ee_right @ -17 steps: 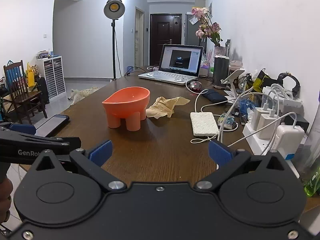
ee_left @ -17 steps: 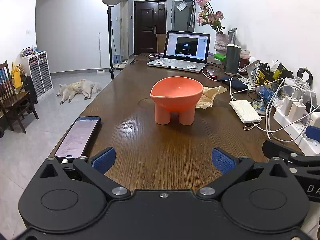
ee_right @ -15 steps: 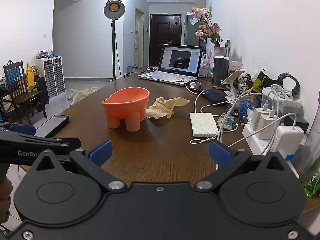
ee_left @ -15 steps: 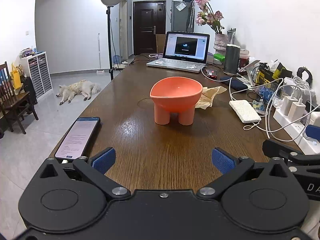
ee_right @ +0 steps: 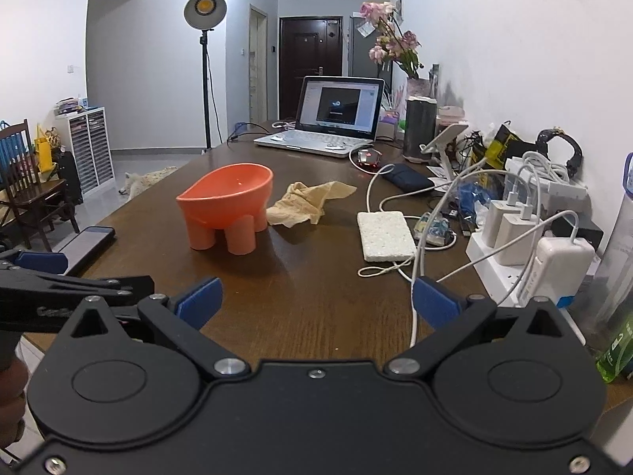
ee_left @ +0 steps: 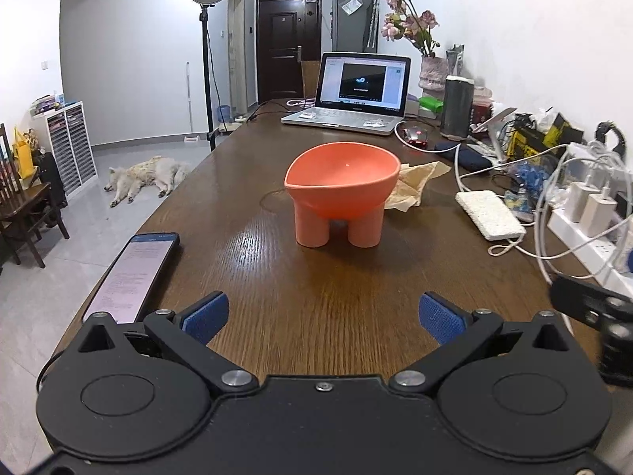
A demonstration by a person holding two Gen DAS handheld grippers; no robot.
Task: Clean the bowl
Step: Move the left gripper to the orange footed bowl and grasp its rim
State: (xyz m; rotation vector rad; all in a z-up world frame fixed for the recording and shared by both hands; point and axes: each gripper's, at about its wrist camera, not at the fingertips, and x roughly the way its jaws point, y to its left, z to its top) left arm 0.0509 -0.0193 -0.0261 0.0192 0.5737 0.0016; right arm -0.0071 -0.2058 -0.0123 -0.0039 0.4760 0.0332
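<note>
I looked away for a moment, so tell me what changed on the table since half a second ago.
Nothing visibly changed. Both the left gripper and right gripper hang open and empty short of the orange bowl, which stands beside the crumpled cloth as before.

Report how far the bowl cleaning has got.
Done: nothing visible yet. The orange bowl stands on its legs on the table, untouched. In hand: nothing. The left tongs and right tongs are both open and empty, short of the bowl. Left: pick up the crumpled cloth lying beside the bowl, steady the bowl and wipe it out.
</note>
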